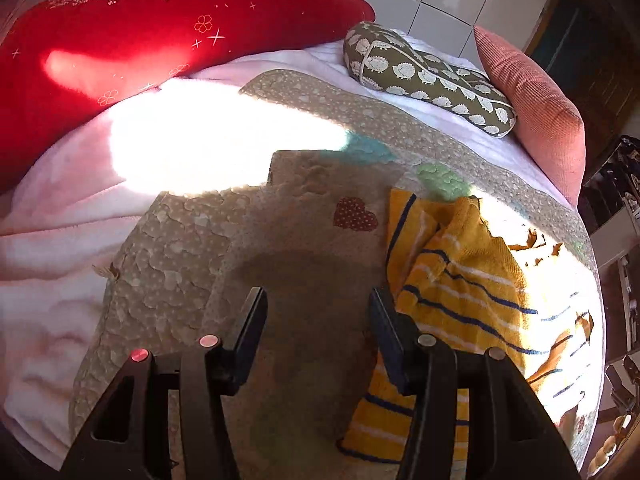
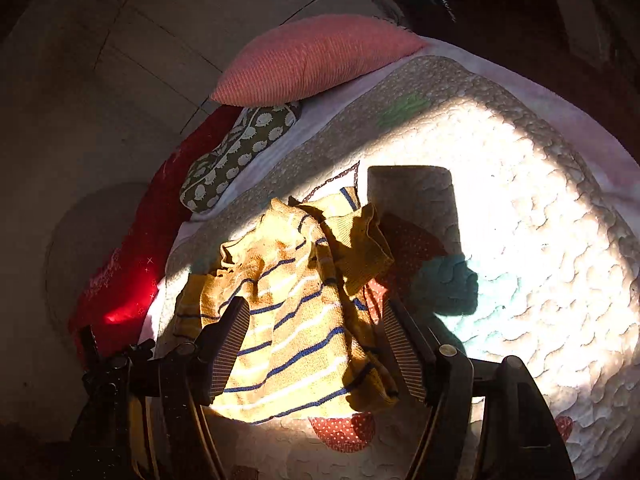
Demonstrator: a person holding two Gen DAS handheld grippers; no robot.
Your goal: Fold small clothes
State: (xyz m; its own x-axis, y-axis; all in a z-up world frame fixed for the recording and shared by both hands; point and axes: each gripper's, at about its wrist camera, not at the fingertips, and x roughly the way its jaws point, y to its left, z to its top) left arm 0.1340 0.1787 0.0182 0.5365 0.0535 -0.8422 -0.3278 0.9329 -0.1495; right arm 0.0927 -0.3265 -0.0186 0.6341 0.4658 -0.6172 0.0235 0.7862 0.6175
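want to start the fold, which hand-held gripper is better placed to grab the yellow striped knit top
Right. The right hand-held gripper has its open jaws on either side of the crumpled yellow striped knit top. The left hand-held gripper is open over bare beige quilt, the top beside its right finger.

The left black two-finger gripper (image 1: pixel 318 312) is pointing steeply down, and its jaws are standing apart with nothing between them. Its right finger (image 1: pixel 386 334) is sitting right at the edge of some cloth. The right black two-finger gripper (image 2: pixel 316 328) is tilting down less steeply. Its jaws are standing wide, with ribbed pads (image 2: pixel 404 356) on each side, not pressing on anything.
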